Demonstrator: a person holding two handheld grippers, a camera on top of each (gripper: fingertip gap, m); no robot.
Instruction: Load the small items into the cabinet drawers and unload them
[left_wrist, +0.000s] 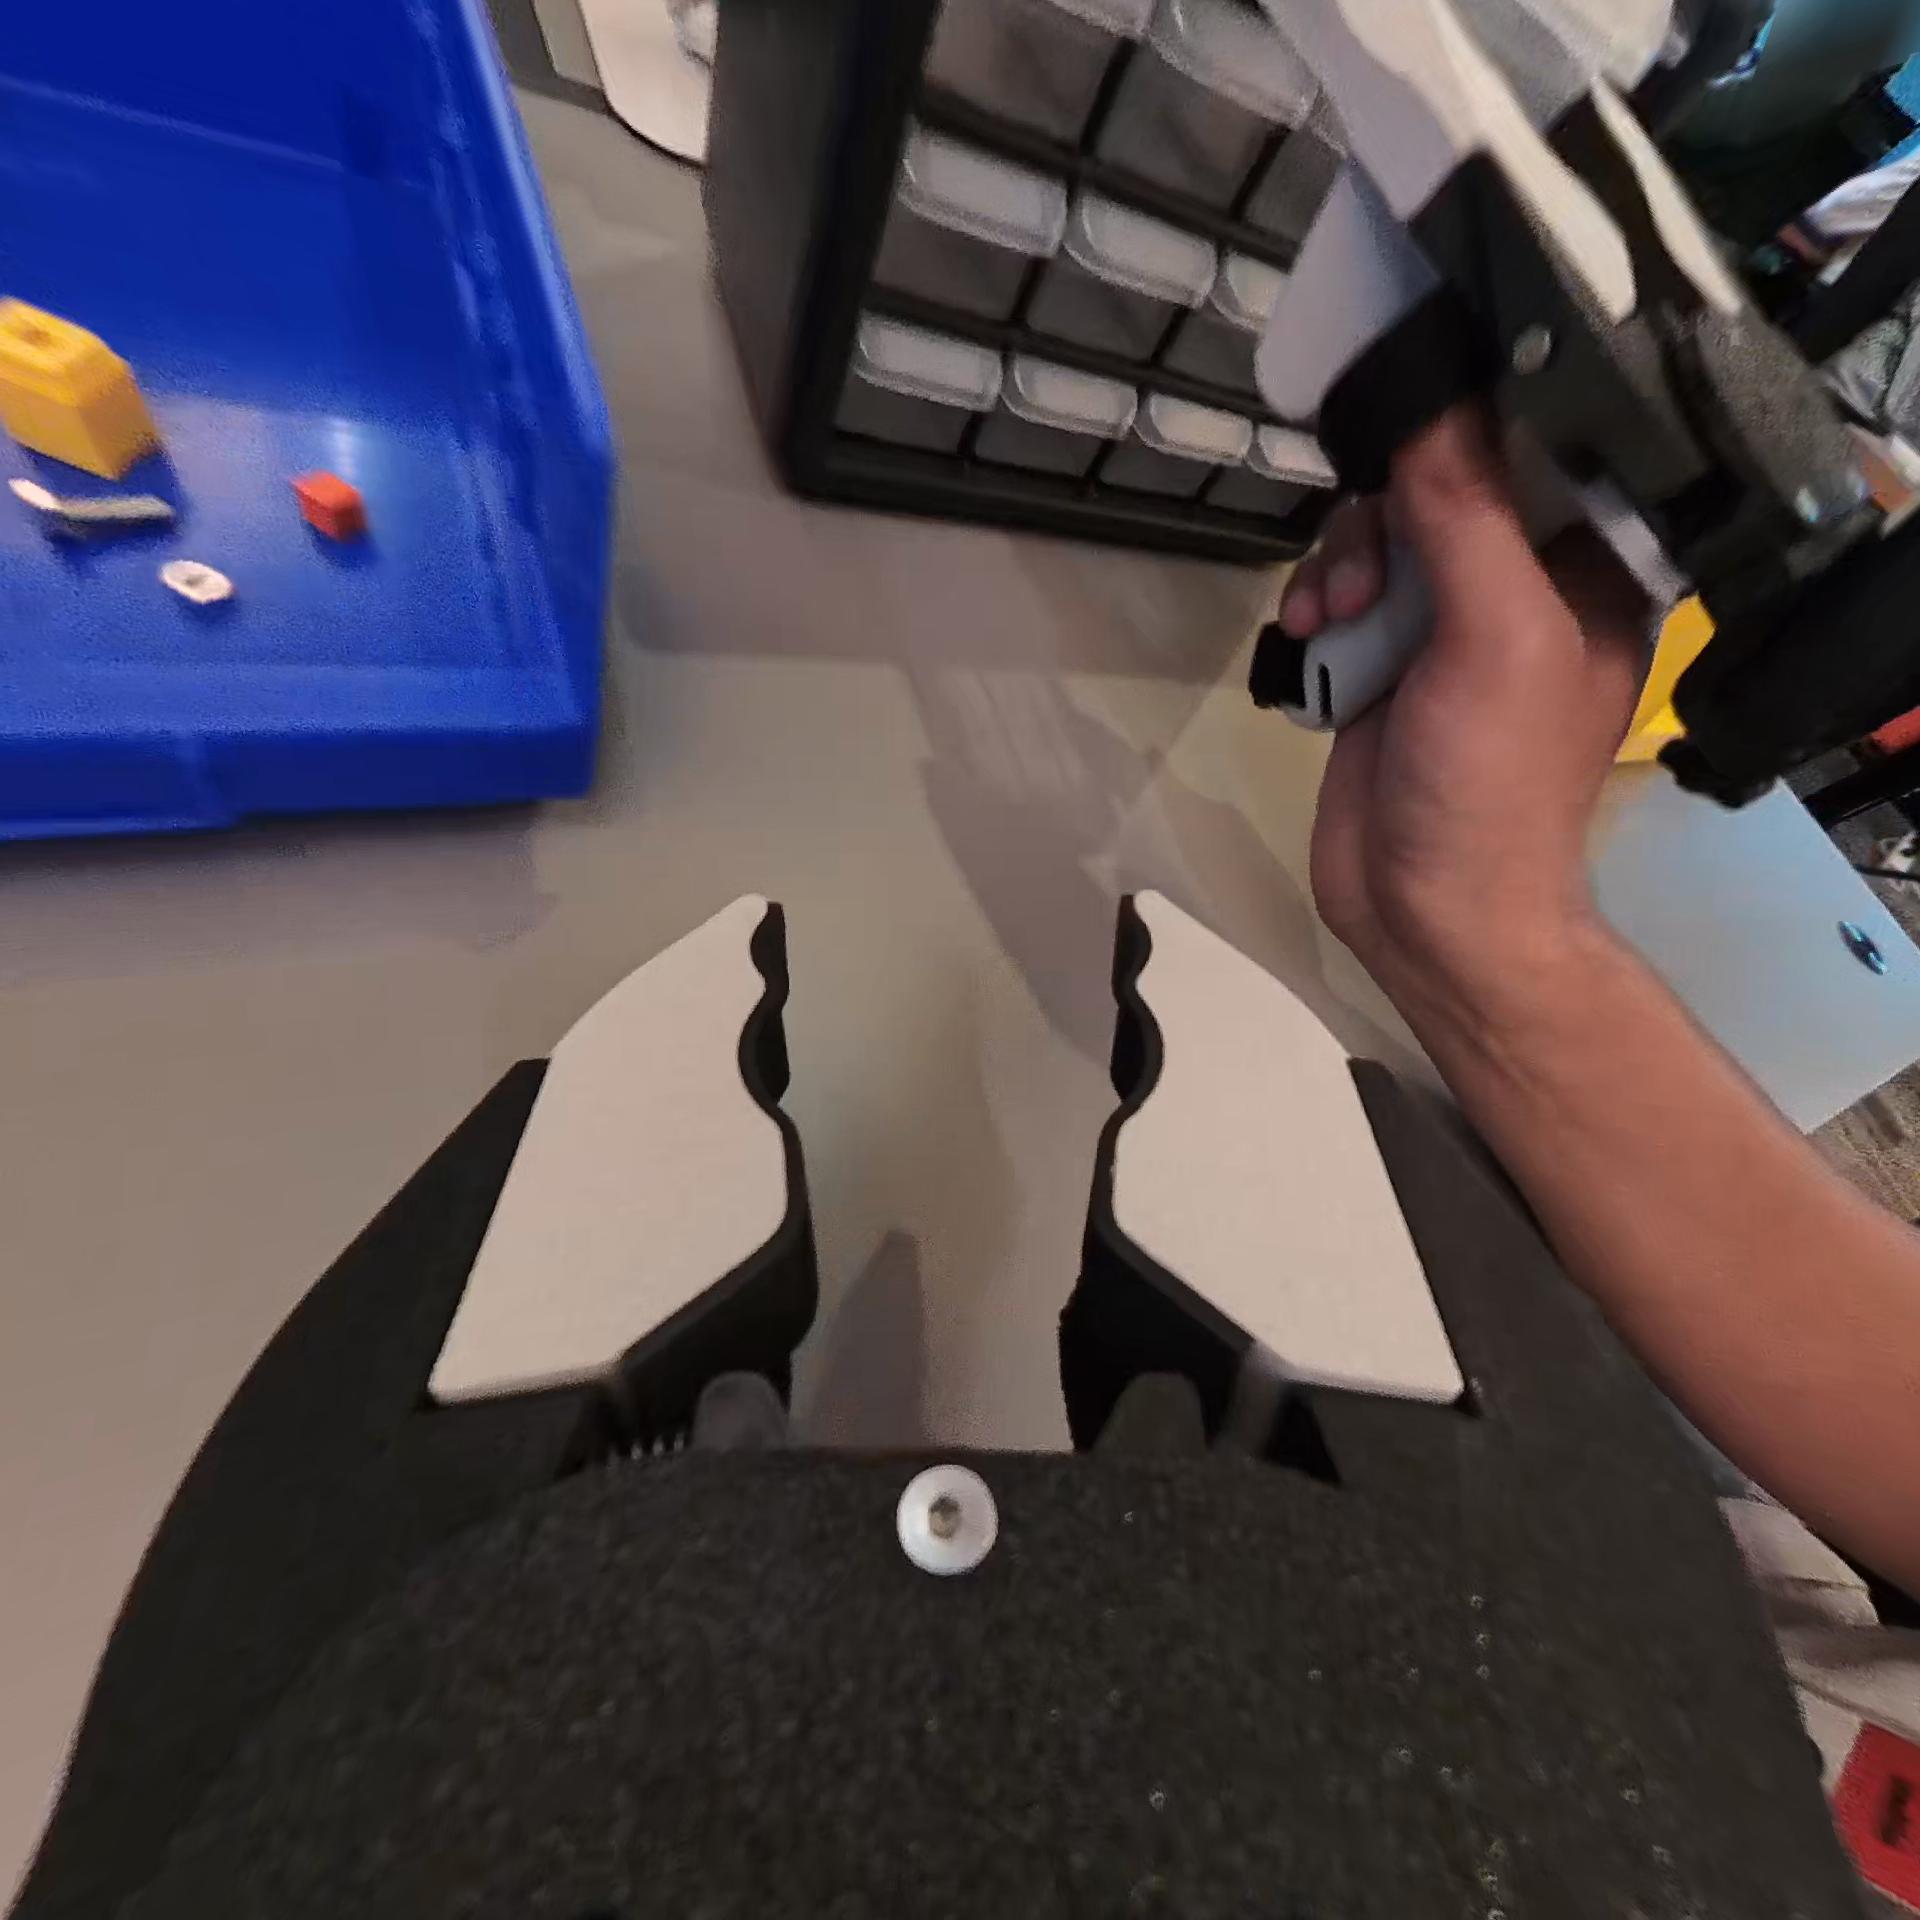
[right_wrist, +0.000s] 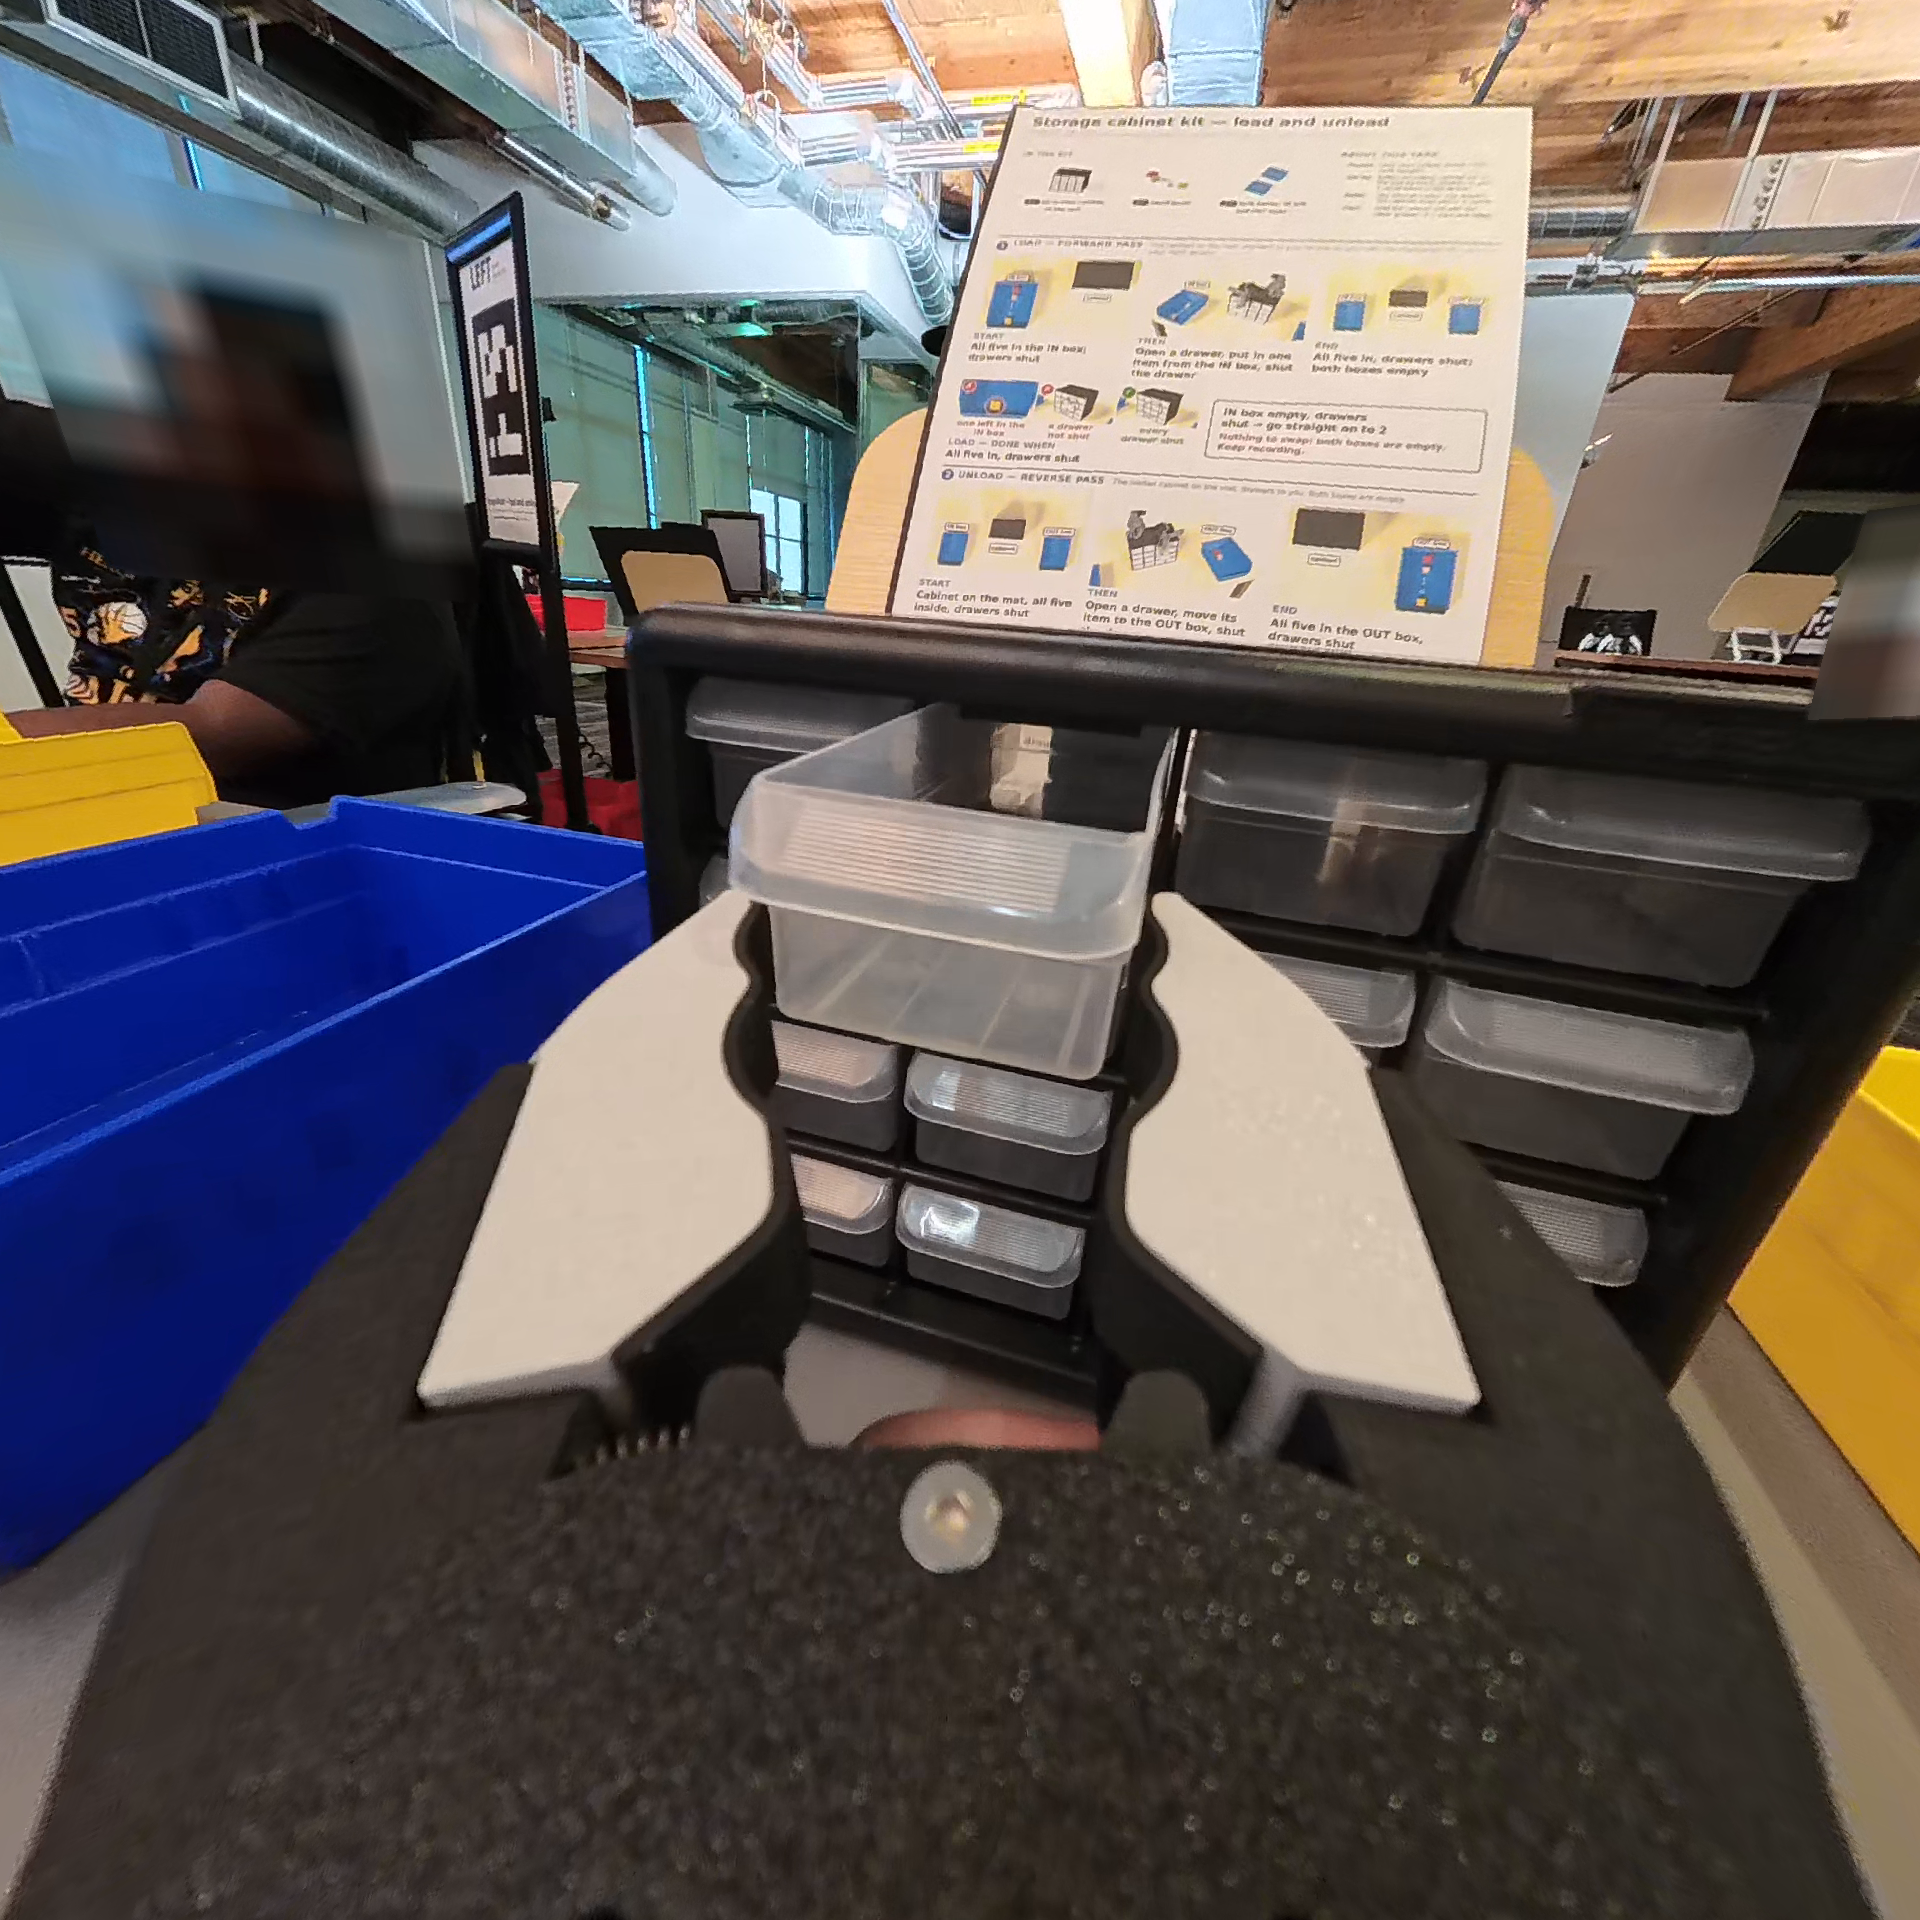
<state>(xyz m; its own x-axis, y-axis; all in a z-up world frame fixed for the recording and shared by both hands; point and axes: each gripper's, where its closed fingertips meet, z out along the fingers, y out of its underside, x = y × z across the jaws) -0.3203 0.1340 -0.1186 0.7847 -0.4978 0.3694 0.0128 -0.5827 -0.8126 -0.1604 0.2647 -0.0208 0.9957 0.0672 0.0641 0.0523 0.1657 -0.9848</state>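
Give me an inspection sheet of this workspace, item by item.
Surface: grey table, bare in front of the left gripper.
Job's things: black cabinet with one clear drawer pulled out; blue bin holding a yellow block, a red cube and small pale parts.
Clutter: yellow bins at the sides.
Grippers: left gripper open, holding nothing; right gripper open around the drawer front.
Cables: nothing seen.
Surroundings: instruction sheet propped behind the cabinet; a person seated beyond the bin.
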